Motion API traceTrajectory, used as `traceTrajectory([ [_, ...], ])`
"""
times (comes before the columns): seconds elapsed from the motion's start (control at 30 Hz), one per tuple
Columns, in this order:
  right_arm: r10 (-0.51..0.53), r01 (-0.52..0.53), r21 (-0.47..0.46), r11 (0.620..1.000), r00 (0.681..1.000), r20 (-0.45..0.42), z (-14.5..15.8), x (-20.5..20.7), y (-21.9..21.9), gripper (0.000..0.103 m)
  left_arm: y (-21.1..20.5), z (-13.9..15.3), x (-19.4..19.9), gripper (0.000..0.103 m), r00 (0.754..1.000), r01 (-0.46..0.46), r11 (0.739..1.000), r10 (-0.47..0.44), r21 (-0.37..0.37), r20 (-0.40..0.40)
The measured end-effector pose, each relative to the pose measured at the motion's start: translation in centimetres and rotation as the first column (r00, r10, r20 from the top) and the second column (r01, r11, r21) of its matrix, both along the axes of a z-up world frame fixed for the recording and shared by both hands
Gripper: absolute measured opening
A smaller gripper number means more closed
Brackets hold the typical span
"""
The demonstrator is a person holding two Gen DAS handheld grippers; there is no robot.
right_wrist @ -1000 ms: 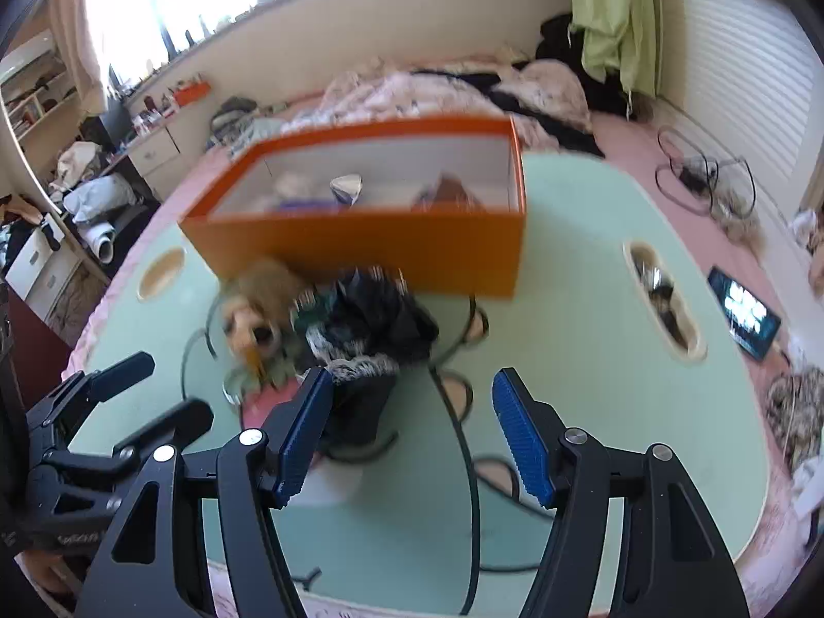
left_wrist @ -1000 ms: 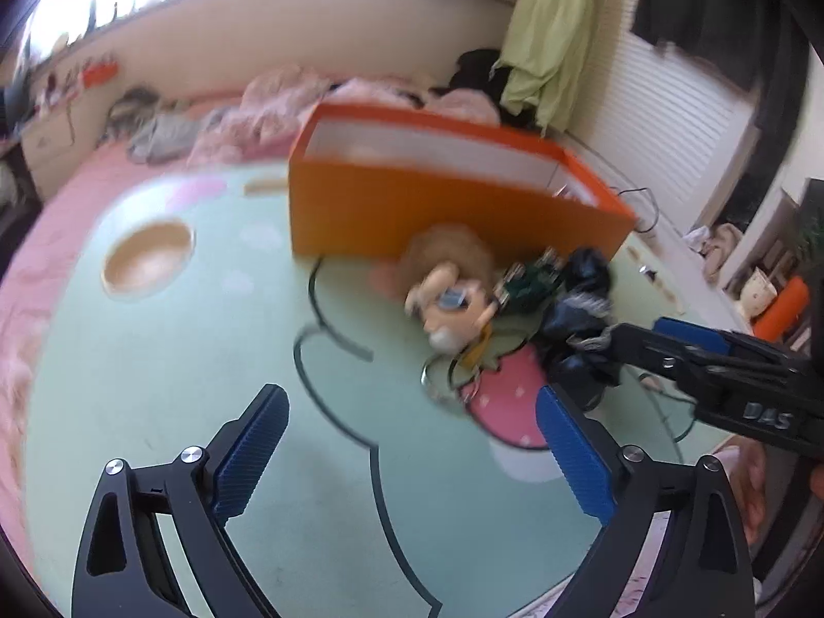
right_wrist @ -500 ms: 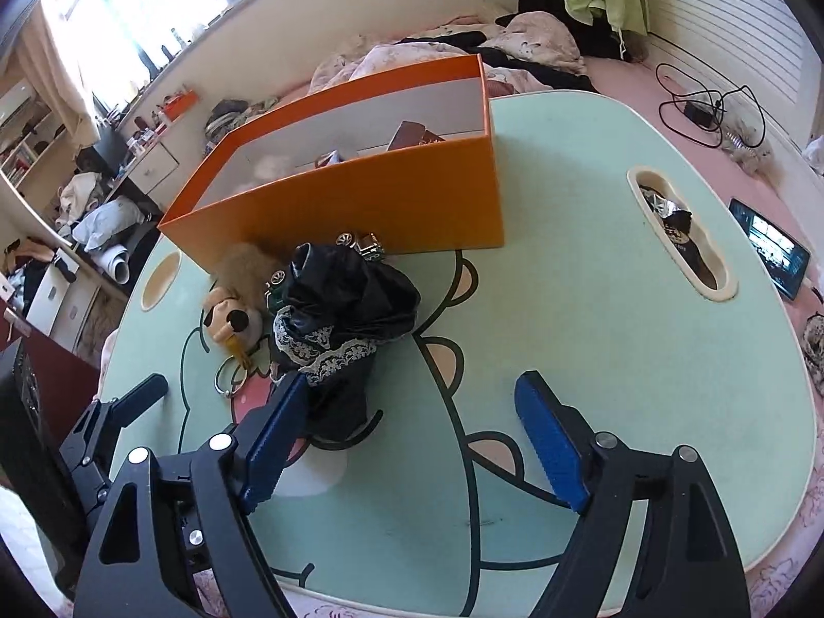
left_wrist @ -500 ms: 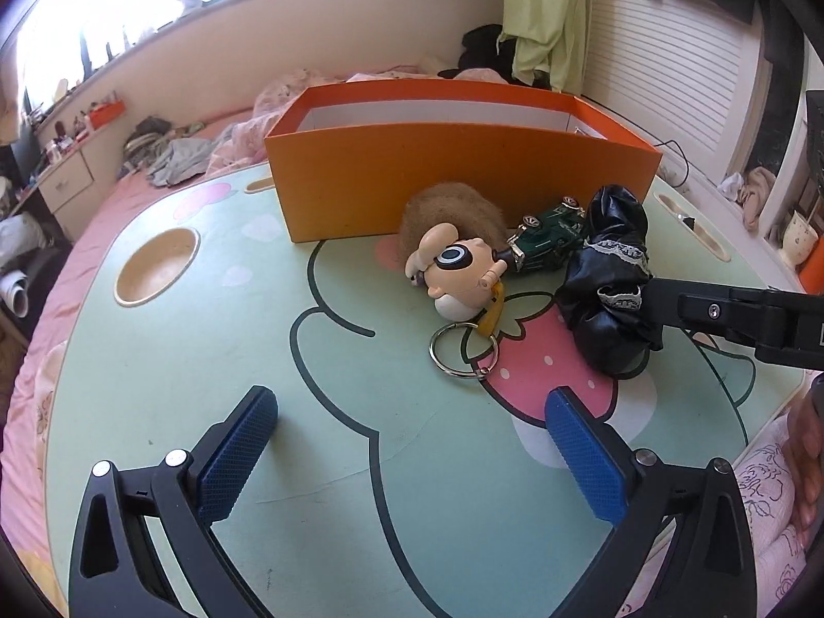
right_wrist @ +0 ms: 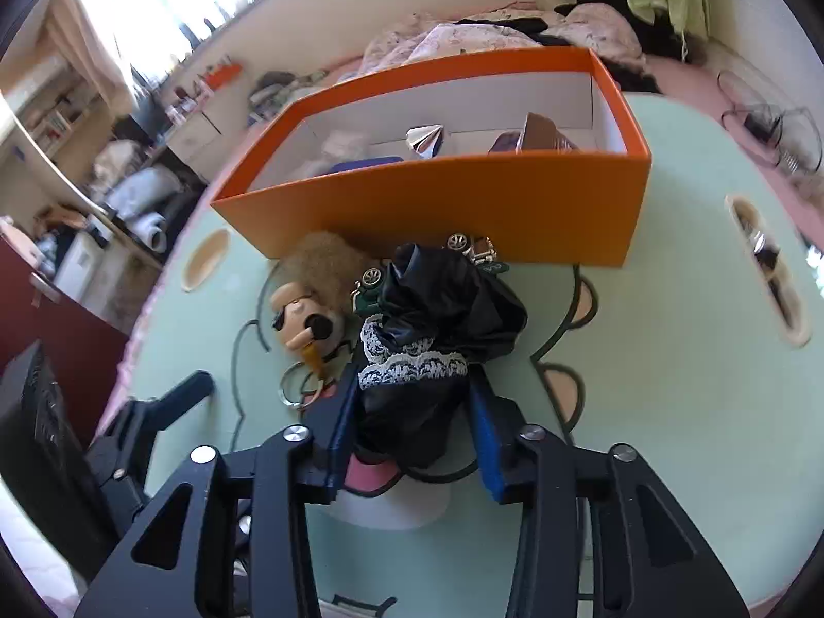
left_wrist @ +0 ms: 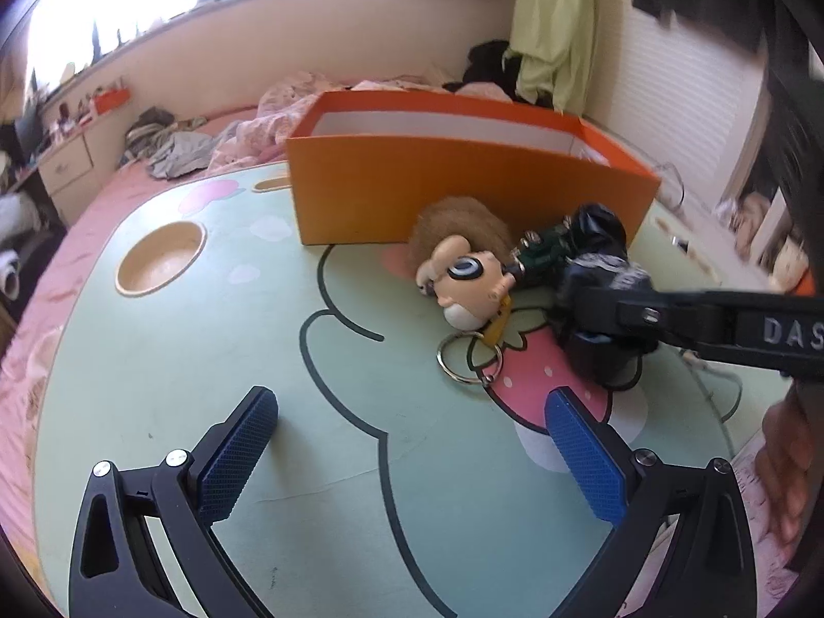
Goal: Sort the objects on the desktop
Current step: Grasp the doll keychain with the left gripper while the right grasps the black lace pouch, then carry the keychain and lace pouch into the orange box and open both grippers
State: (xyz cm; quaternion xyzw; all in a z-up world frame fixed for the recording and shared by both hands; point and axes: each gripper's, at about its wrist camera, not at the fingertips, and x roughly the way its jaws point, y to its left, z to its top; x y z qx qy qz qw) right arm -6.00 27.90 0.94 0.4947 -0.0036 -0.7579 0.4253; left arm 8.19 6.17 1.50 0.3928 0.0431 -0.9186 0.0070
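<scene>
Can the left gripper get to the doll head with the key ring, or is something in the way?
Probably yes. The left gripper is open, with only bare table between it and the doll head. The right gripper is closing on the black bag beside it.

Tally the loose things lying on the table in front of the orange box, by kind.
Doll-head keychain: 1
Green toy car: 1
Black lace-trimmed bundle: 1, with the right gripper closing on it
Total: 3 loose things outside the orange box. A second small car may lie behind the bundle; I cannot tell.
</scene>
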Motion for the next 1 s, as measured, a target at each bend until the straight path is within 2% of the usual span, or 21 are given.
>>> traceTrajectory([
  [0.13,-0.080,0.078,-0.044,0.996,0.995,-0.056,0.7,0.6,2.8,0.034,-0.6,0.5,0.1,0.101,1.000,-0.012,0.999,0.013,0.038,-0.026],
  [0.3,-0.199,0.195,-0.060,0.979,0.977,-0.078,0.9,0.6,5.7,0.034,0.5,2.0,-0.6,0.093,0.995,0.013,1.000,-0.014,-0.011,-0.094],
  [0.33,-0.201,0.197,-0.062,0.978,0.977,-0.071,0.8,0.5,5.9,0.034,0.9,2.3,-1.1,0.089,0.995,0.024,1.000,-0.025,-0.015,-0.098],
  [0.4,-0.199,0.196,-0.058,0.979,0.979,-0.053,0.5,0.3,5.9,0.034,1.1,2.5,-2.2,0.073,0.996,0.038,0.999,-0.038,-0.002,-0.084],
  [0.5,-0.181,0.179,-0.040,0.983,0.983,-0.040,0.1,0.3,5.4,0.034,1.3,2.4,-4.3,0.055,0.997,0.068,0.997,-0.067,0.044,-0.040],
  [0.57,-0.177,0.176,-0.038,0.984,0.983,-0.039,0.1,0.2,5.6,0.034,1.3,2.0,-5.4,0.048,0.997,0.083,0.994,-0.082,0.071,-0.013],
  [0.73,-0.186,0.185,-0.042,0.982,0.982,-0.016,-0.1,-0.1,6.0,0.034,1.0,1.4,-5.6,0.042,0.995,0.094,0.990,-0.096,0.109,0.010],
  [0.87,-0.187,0.187,-0.042,0.982,0.982,-0.011,-0.1,-0.1,6.0,0.034,1.0,1.1,-3.8,0.042,0.993,0.120,0.988,-0.121,0.096,0.005],
  [0.9,-0.187,0.187,-0.042,0.982,0.982,-0.012,-0.1,-0.1,6.0,0.034,1.0,1.1,-3.4,0.039,0.992,0.125,0.988,-0.126,0.095,0.008],
  [1.0,-0.190,0.189,-0.042,0.981,0.982,-0.013,-0.1,-0.1,6.2,0.034,0.8,1.0,-1.7,0.037,0.989,0.147,0.981,-0.150,0.124,0.018],
])
